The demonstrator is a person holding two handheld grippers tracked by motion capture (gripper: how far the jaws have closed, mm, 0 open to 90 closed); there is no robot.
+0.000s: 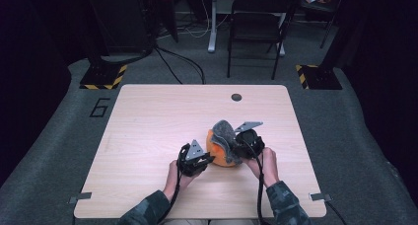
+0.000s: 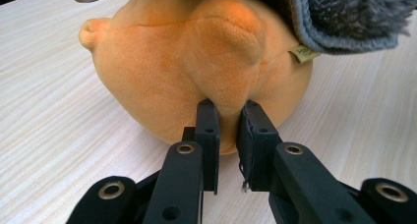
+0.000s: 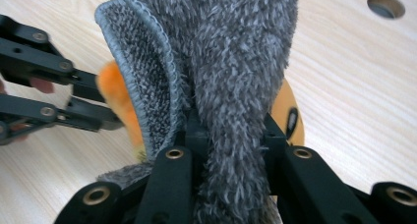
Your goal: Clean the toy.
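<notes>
Table evenly lit from above, surroundings dark; close fur perhaps slightly soft-focused, shadows faint.

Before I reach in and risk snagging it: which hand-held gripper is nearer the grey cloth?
Right. The right hand-held gripper is clamped on the grey cloth; the left hand-held gripper pinches the orange plush toy beneath.

High view: above the near edge, facing forward and down over the whole surface (image 1: 148, 116). Both gripper views: low, very close, facing inward from opposite sides, sharing the orange plush toy (image 2: 187, 71) and grey cloth (image 3: 236, 62).
</notes>
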